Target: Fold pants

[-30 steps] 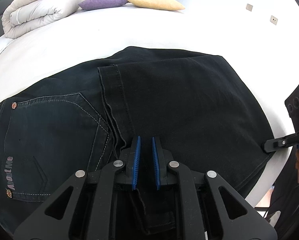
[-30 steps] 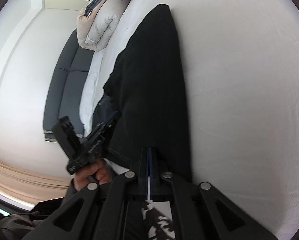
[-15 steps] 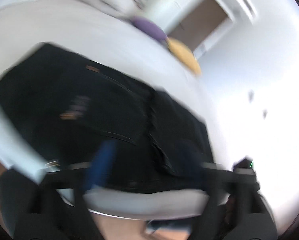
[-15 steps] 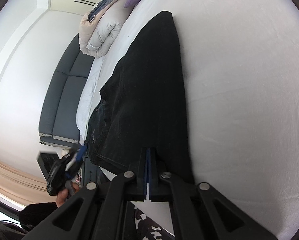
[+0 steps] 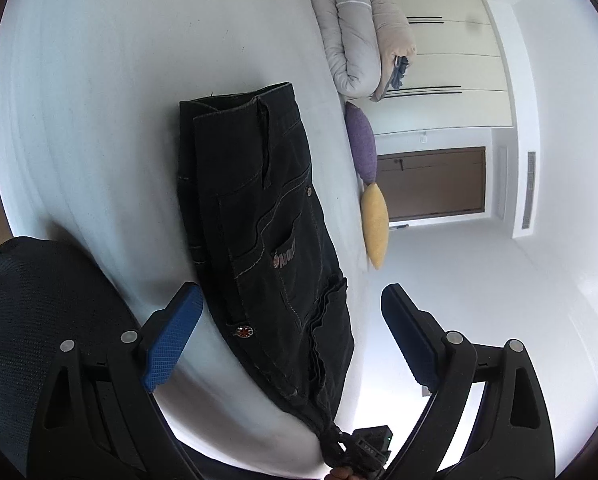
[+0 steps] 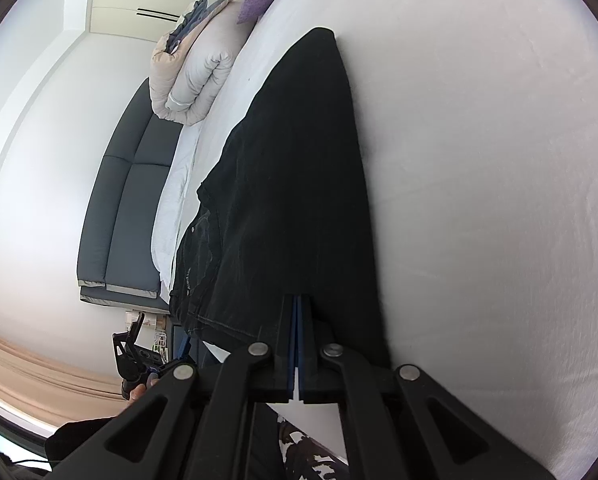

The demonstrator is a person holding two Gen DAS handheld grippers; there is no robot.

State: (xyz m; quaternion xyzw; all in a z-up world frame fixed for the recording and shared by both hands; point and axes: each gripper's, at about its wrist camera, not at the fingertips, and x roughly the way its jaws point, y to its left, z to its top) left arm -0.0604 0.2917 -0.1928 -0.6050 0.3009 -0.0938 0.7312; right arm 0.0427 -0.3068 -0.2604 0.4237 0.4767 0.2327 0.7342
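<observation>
Black jeans [image 5: 259, 216] lie folded on the white bed [image 5: 99, 80]. In the left wrist view the waistband is far from me and a back pocket faces up. My left gripper [image 5: 289, 338] is open and empty, held off the near edge of the bed. My right gripper [image 6: 298, 320] is shut on the near edge of the jeans [image 6: 291, 184] at the bed's edge. It also shows small at the bottom of the left wrist view [image 5: 363, 452], holding the fabric corner. The left gripper shows in the right wrist view [image 6: 135, 354], off the bed.
A rolled duvet [image 5: 359, 36], a purple pillow [image 5: 361, 142] and a yellow pillow [image 5: 375, 224] lie along the bed's far side. A dark sofa [image 6: 127, 216] stands beside the bed. A dark chair back [image 5: 39, 320] is at lower left. A brown door [image 5: 431, 184] is behind.
My left gripper has opened, let go of the jeans and swung back off the bed's edge, rotating its view. My right gripper has stayed shut on the jeans' edge.
</observation>
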